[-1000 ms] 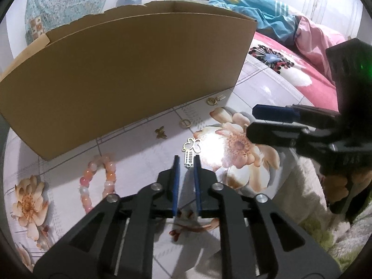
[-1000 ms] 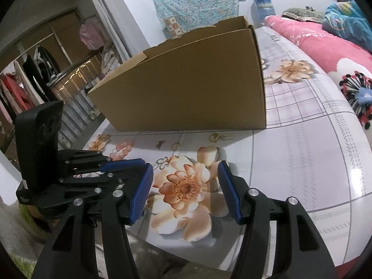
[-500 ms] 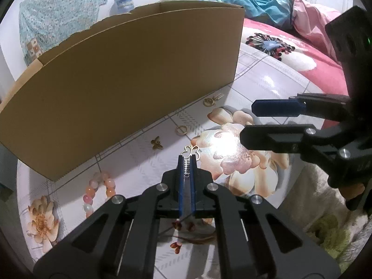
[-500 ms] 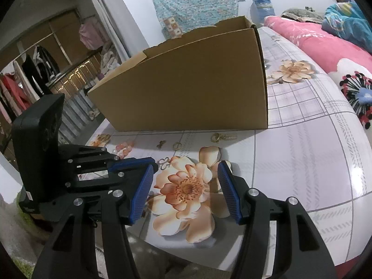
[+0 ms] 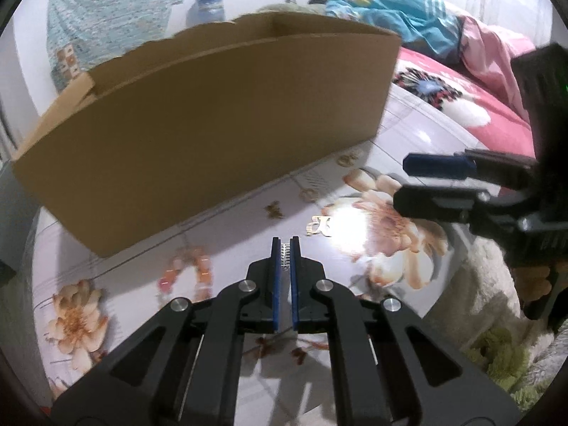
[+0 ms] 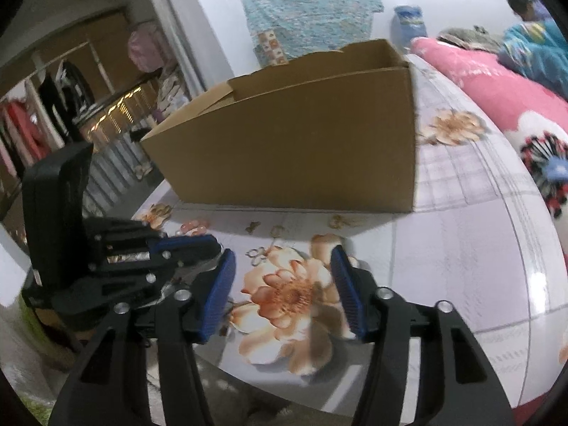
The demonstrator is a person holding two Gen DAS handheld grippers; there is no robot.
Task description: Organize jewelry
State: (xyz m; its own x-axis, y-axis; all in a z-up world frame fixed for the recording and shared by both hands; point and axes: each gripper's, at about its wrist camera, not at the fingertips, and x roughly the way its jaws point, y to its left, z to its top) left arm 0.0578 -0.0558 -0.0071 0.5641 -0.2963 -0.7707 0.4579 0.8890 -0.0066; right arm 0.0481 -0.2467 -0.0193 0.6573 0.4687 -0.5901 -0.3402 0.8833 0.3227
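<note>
**A:** Jewelry is what lies on the glossy, flower-printed tablecloth [image 5: 419,131]. What does the left gripper [image 5: 285,245] have?

**B:** Its blue pads are pressed together on a small silver hair clip [image 5: 285,254] with a toothed, comb-like edge. The clip's clover-shaped end [image 5: 318,225] sticks out past the tips, over a bright glare on the cloth.

**A:** And the right gripper [image 6: 282,277]?

**B:** Its ribbed blue pads stand apart with nothing between them, and the jaws are closing, above a large printed orange blossom near the table's front edge.

**A:** Which other pieces are out?

**B:** A bracelet of round pink and orange beads [image 5: 188,273] lies near the table's left edge, in front of the cardboard box [image 5: 213,135]. A small gold butterfly-shaped piece [image 5: 274,210] and a gold ring [image 5: 308,194] sit close to the box's front wall, and a gold looped piece [image 5: 347,159] lies by its right front corner.

**A:** The box?

**B:** Plain brown corrugated card, long, open-topped, set across the back of the table.
</note>
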